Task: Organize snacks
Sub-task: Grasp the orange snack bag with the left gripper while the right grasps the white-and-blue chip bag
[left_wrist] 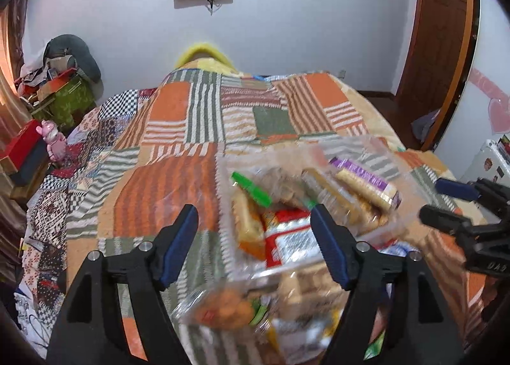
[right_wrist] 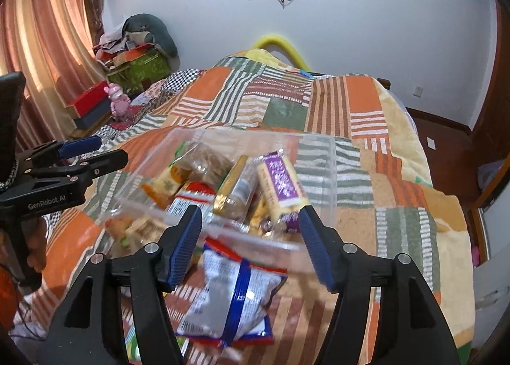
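Patchwork blanket (right_wrist: 366, 148) on bed, clear snack bin (right_wrist: 315, 154), white wall (right_wrist: 382, 30), both grippers' jaws apart.

Clear bin (right_wrist: 318, 154) on the bedspread holds assorted wrapped snacks (right_wrist: 280, 186).

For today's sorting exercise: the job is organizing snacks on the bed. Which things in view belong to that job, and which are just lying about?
Belongs to the job:
clear plastic bin
purple-wrapped snack
gold-wrapped snack
blue-and-white snack bag
left gripper, open
right gripper, open

Just lying about:
pink toy figure
red box
patchwork blanket
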A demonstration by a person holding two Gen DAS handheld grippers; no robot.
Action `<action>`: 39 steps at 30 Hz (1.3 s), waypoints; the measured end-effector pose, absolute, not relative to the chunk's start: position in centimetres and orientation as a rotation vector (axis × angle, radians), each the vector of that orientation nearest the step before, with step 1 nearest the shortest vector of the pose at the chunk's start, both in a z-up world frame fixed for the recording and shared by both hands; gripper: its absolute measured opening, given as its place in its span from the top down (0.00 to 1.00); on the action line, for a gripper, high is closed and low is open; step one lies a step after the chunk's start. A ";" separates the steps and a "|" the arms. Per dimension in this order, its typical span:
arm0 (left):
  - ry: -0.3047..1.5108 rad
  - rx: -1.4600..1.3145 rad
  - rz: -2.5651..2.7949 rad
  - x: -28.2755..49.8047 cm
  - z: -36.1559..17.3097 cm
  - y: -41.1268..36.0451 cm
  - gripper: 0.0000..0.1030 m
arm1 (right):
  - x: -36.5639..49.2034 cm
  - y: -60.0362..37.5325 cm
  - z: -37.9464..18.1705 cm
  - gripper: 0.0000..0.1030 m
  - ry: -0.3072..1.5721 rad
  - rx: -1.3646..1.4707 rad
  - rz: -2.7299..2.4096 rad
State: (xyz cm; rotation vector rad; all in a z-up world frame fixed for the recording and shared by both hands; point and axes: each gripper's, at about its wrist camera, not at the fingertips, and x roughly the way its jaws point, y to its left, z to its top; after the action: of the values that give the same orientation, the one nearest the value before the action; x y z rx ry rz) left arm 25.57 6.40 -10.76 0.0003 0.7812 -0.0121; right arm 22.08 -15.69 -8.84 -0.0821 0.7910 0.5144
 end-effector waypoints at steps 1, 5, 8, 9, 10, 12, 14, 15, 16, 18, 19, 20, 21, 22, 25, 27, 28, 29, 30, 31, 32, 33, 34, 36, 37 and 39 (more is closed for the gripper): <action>0.797 0.001 -0.007 25.2 -11.2 6.8 0.27 | 21.9 -15.8 -8.9 0.40 0.794 -0.081 0.515; 0.845 0.007 0.016 24.1 -13.2 8.3 0.26 | 20.7 -16.1 -9.6 0.40 0.814 -0.071 0.518; 0.883 0.006 0.025 23.5 -15.0 9.3 0.26 | 20.3 -15.8 -10.5 0.40 0.843 -0.070 0.521; 0.894 0.000 0.023 23.3 -15.5 9.6 0.26 | 20.2 -15.7 -11.0 0.40 0.856 -0.067 0.523; 0.909 -0.007 0.020 23.1 -16.2 10.0 0.26 | 20.0 -15.7 -11.3 0.40 0.866 -0.064 0.525; 0.932 -0.019 0.013 23.0 -17.3 10.3 0.26 | 19.8 -15.5 -11.9 0.40 0.885 -0.062 0.527; 0.958 -0.028 0.006 23.2 -18.4 10.5 0.26 | 19.8 -15.2 -12.7 0.40 0.906 -0.067 0.525; 0.967 -0.032 0.002 23.3 -18.9 10.6 0.26 | 19.7 -15.0 -13.1 0.40 0.916 -0.072 0.527; 0.976 -0.036 -0.006 23.3 -19.4 10.7 0.26 | 19.8 -14.9 -13.4 0.40 0.927 -0.074 0.528; 0.986 -0.044 -0.014 23.6 -20.2 10.8 0.24 | 19.8 -14.7 -13.9 0.40 0.943 -0.076 0.527; 0.988 -0.055 -0.022 23.7 -20.6 10.8 0.21 | 20.0 -14.6 -14.3 0.40 0.948 -0.082 0.522; 0.991 -0.067 -0.028 23.8 -20.9 10.9 0.19 | 20.0 -14.6 -14.4 0.39 0.952 -0.085 0.519; 0.993 -0.077 -0.032 23.9 -21.3 10.9 0.17 | 20.2 -14.6 -14.7 0.39 0.963 -0.081 0.519; 0.996 -0.081 -0.035 24.1 -21.5 10.8 0.17 | 20.2 -14.5 -14.9 0.39 0.972 -0.076 0.520; 0.998 -0.070 -0.043 24.3 -22.4 10.4 0.11 | 20.7 -14.5 -15.5 0.37 0.994 -0.075 0.520; 0.993 -0.062 -0.044 24.4 -22.5 10.1 0.09 | 20.8 -14.4 -15.9 0.34 1.005 -0.071 0.519; 0.992 -0.060 -0.042 24.5 -22.7 10.0 0.08 | 20.8 -14.4 -16.2 0.33 1.015 -0.066 0.519; 0.993 -0.062 -0.044 24.5 -22.9 9.9 0.08 | 20.9 -14.4 -16.5 0.33 1.025 -0.062 0.519; 0.997 -0.067 -0.047 24.6 -23.0 9.9 0.08 | 20.9 -14.3 -16.8 0.33 1.034 -0.061 0.519; 1.005 -0.072 -0.049 24.7 -23.2 10.0 0.08 | 20.9 -14.3 -17.0 0.33 1.037 -0.062 0.519; 1.006 -0.076 -0.051 24.7 -23.3 10.0 0.08 | 20.9 -14.2 -17.1 0.33 1.039 -0.065 0.519; 1.004 -0.079 -0.052 24.7 -23.3 10.1 0.08 | 20.8 -14.2 -17.1 0.33 1.035 -0.067 0.518; 1.002 -0.080 -0.053 24.6 -23.3 10.1 0.09 | 20.8 -14.3 -17.0 0.34 1.031 -0.066 0.518; 1.001 -0.076 -0.053 24.6 -23.3 10.1 0.11 | 20.7 -14.4 -16.9 0.37 1.025 -0.061 0.517; 0.999 -0.077 -0.054 24.4 -23.4 10.1 0.12 | 20.6 -14.6 -16.8 0.38 1.022 -0.055 0.517; 0.999 -0.078 -0.057 24.3 -23.2 10.1 0.21 | 20.4 -14.9 -16.6 0.40 1.017 -0.047 0.519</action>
State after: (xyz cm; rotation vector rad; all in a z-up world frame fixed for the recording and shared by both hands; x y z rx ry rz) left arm 24.30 10.09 -23.21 -0.0777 0.9986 -0.0570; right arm 20.44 -14.87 -16.59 -0.0471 1.0174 0.5187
